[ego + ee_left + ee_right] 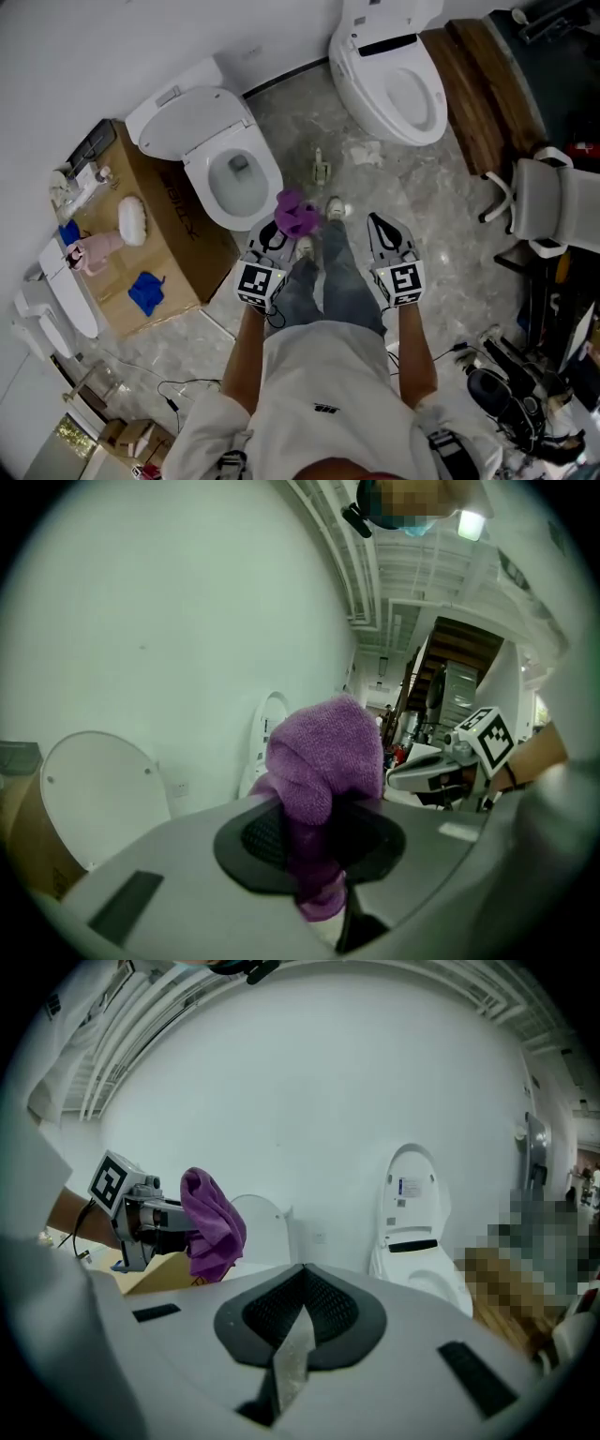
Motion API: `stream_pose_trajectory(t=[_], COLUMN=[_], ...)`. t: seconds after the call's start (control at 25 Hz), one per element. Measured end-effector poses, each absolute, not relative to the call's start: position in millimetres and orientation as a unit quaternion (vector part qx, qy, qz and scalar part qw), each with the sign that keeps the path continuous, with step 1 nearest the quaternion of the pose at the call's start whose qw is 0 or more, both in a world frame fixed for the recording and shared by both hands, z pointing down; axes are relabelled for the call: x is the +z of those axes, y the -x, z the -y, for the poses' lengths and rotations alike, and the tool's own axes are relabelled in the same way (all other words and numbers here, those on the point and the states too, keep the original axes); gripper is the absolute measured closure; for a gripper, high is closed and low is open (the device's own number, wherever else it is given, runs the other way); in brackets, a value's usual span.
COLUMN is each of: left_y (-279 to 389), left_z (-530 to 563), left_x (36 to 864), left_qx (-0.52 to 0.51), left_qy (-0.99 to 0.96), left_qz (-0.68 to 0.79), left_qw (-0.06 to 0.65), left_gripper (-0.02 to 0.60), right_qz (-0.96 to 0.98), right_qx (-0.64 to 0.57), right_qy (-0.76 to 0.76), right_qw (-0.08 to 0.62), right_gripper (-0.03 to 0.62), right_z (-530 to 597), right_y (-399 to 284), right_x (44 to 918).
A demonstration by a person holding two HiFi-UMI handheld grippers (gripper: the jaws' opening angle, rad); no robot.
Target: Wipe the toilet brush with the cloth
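My left gripper [280, 229] [319, 855] is shut on a purple cloth [296, 214] [323, 761], which bunches up above the jaws. To its right my right gripper [377, 223] [298, 1312] is shut with nothing in it. Both are held in front of the person's body, above the floor between two toilets. The right gripper view shows the left gripper [155, 1218] with the cloth [214, 1222] at its left. A small upright greenish object [322, 170] stands on the floor ahead; I cannot tell whether it is the toilet brush.
A white toilet [220, 155] stands ahead on the left, another toilet [398, 80] at the top right. A cardboard box [173, 230] on the left carries a white brush-like thing [131, 218], a pink item and a blue cloth [147, 292]. A white chair [548, 202] and clutter stand to the right.
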State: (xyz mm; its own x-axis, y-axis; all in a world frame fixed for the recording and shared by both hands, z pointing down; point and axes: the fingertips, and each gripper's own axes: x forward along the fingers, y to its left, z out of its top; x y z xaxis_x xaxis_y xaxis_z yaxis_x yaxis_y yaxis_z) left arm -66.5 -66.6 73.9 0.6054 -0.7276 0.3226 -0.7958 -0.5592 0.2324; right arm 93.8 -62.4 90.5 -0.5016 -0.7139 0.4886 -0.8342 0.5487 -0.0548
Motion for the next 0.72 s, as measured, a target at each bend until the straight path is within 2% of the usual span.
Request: stream_pose_trajectory(t=[0.72], left_y=[34.2], left_z=[157.6], left_x=[237.7], left_qx=[0.131], left_qy=[-0.828], left_qz=[0.499], left_qw=[0.221], left_gripper=[0.500], right_qz=[0.880], right_qx=[0.188], right_qy=[-0.362], right_qw=[0.242], right_gripper=[0.599], right_z=[164.5], right_y=[-102.1], right_x=[267.8])
